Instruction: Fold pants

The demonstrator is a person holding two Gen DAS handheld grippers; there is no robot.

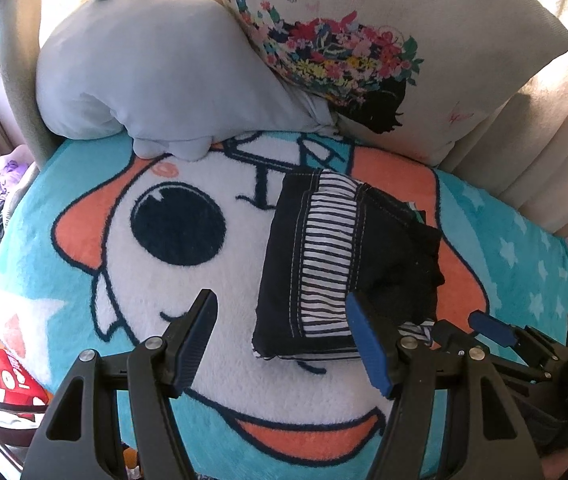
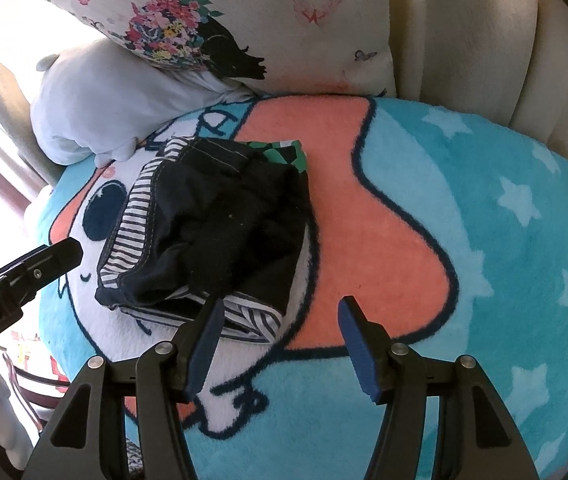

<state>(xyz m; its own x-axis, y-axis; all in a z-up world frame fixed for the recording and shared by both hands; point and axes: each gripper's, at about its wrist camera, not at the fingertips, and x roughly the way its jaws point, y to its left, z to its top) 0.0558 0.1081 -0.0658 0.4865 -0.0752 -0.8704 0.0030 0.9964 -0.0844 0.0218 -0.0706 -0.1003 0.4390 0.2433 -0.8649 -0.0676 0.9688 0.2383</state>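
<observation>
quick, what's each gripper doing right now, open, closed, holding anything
Left gripper: open, holding nothing, beside the folded pants.
Right gripper: open, holding nothing, at the pants' near edge.

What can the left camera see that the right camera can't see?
Only the left wrist view shows the red box at the lower left edge and the purple-and-dark bundle beside the blanket. Only the right wrist view shows a green patterned cloth peeking from behind the pants. Both show the folded dark pants with their striped lining, the cartoon blanket, the grey plush pillow, the flowered pillow, and both grippers, left gripper and right gripper, open and empty.
</observation>
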